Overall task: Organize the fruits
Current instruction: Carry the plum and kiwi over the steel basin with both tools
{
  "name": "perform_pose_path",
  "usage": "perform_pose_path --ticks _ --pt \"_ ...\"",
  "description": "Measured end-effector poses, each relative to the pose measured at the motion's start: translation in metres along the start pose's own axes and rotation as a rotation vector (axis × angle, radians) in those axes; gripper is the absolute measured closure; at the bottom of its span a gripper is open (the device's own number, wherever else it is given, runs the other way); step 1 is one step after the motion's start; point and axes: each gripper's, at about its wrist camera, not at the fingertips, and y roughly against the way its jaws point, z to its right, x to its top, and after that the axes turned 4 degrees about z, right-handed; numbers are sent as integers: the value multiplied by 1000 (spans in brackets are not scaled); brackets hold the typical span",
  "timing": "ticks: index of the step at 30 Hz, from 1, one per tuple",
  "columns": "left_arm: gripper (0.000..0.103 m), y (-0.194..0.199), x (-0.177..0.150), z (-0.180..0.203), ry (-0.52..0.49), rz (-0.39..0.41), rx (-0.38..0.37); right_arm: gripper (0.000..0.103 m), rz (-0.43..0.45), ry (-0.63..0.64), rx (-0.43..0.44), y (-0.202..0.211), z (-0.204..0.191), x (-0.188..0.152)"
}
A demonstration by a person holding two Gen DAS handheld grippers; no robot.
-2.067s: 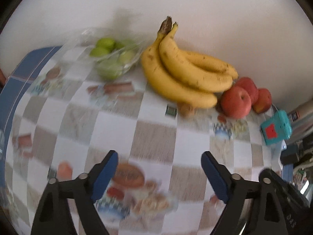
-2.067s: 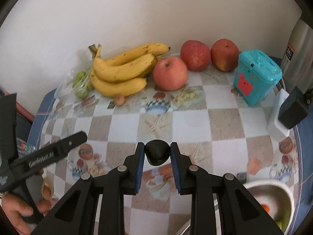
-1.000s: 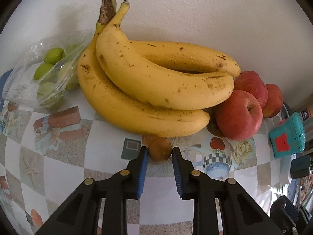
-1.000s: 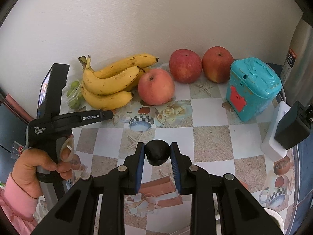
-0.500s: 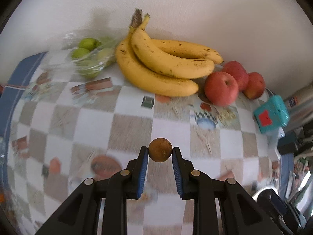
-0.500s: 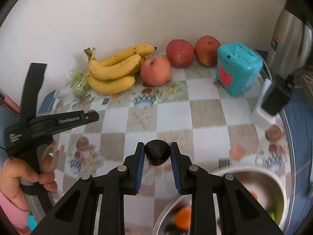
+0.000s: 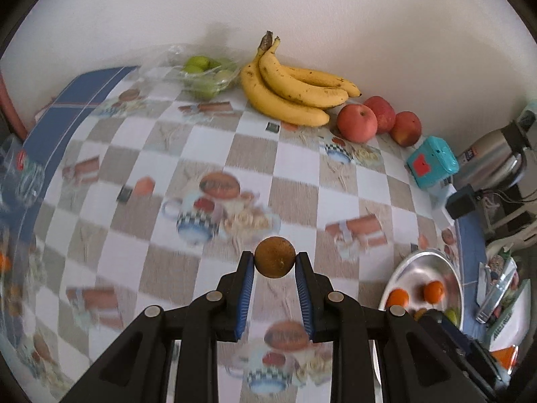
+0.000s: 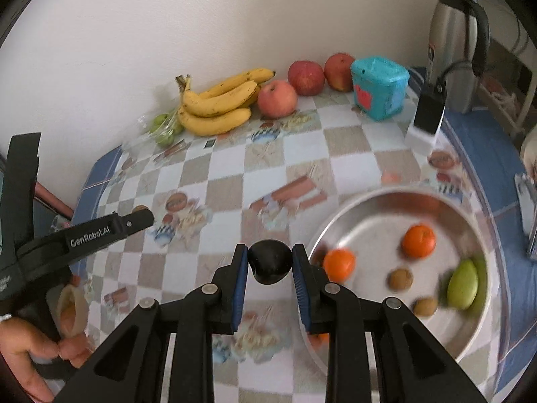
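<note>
Jaws clamped both sides: left gripper (image 7: 274,265) just lifted the brown fruit (image 7: 275,257) from the bananas (image 7: 295,95); right gripper (image 8: 270,262) holds the dark fruit (image 8: 269,260), so I'd say bowl (image 8: 376,201) next.

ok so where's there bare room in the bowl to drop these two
The bowl is free along its far side and in the middle, between the oranges and the pear. The near part is crowded with two brown fruits, the pear and an orange.

White lettering "GenRobot.AI" stood along the black arm of the left handheld two-finger gripper (image 8: 142,220), labels on the steel thermos flask (image 8: 453,33) too blurred to read
</note>
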Motion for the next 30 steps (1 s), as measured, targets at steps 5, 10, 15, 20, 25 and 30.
perform_pose_path --ticks 5,10,15,20,25,30 --pt "76 8 -31 -9 37 7 -5 75 -2 8 -11 9 -4 -23" --pt "76 8 -53 -8 53 21 -24 75 -6 27 -27 13 -7 -40" --pt "76 7 -57 -5 53 27 -56 75 -18 34 -39 7 -5 -44" --pt "76 6 -56 -7 62 24 -71 75 -38 58 -57 0 -8 -45" --pt "76 6 -57 -8 72 18 -78 75 -42 77 -67 -2 -10 -46" --pt "76 5 -63 1 43 8 -101 75 -46 61 -69 -1 -3 -45"
